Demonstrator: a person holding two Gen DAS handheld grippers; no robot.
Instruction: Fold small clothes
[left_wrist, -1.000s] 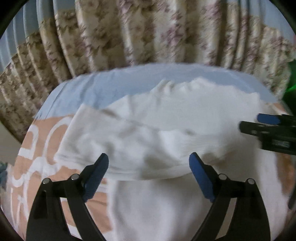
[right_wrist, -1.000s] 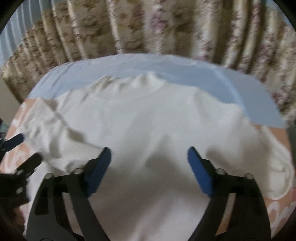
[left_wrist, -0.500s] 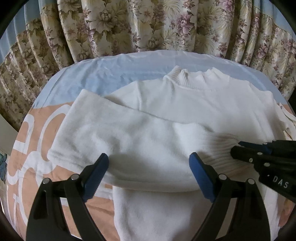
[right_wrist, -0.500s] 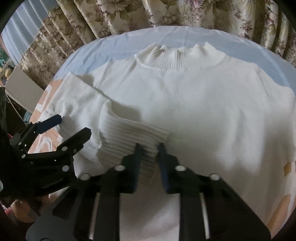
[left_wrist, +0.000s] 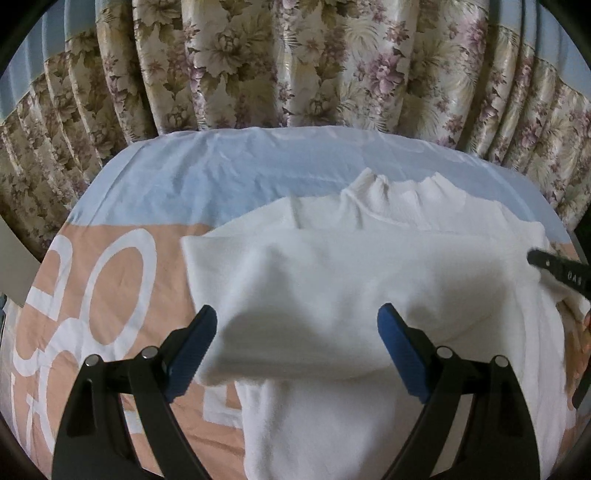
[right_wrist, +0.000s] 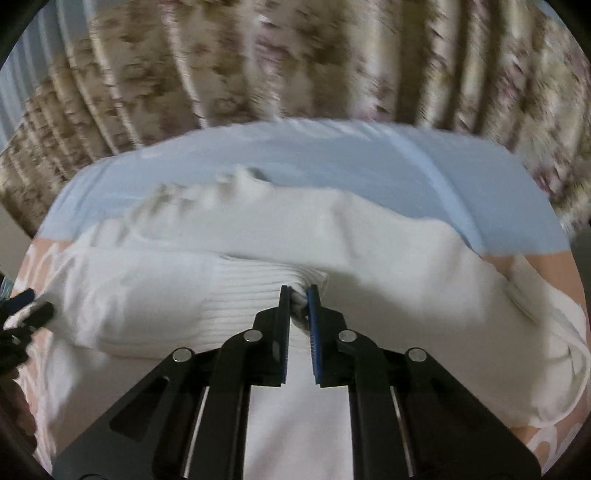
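Nearest to you, your right gripper (right_wrist: 298, 295) is pinching the ribbed cuff (right_wrist: 255, 295) of the white sweater's sleeve (right_wrist: 140, 295), its two fingers closed almost together with a tuft of knit bunched between the blue pads (right_wrist: 314, 332). Your left gripper (left_wrist: 297, 325) is hovering with its fingers spread wide and nothing between them, the blue pads (left_wrist: 190, 354) framing the folded sleeve from above; whether they are touching the fabric cannot be told.

Just past the fingers, the sleeve is lying across the chest of the white sweater (left_wrist: 369, 406), stretched from the left edge of the garment toward the right, where the tip of your right gripper is showing at the right edge of the left wrist view. The sweater is resting flat on the bedsheet (left_wrist: 110, 288), its body running toward you and its high ribbed collar (left_wrist: 402, 195) pointing away. In the right wrist view the other sleeve (right_wrist: 546, 350) is lying bunched at the right side, and the picture is blurred.

Farther off, the sheet's peach part with white lettering is giving way to a pale blue band (left_wrist: 240, 177). Beyond it, floral curtains (left_wrist: 295, 62) are hanging across the far side.
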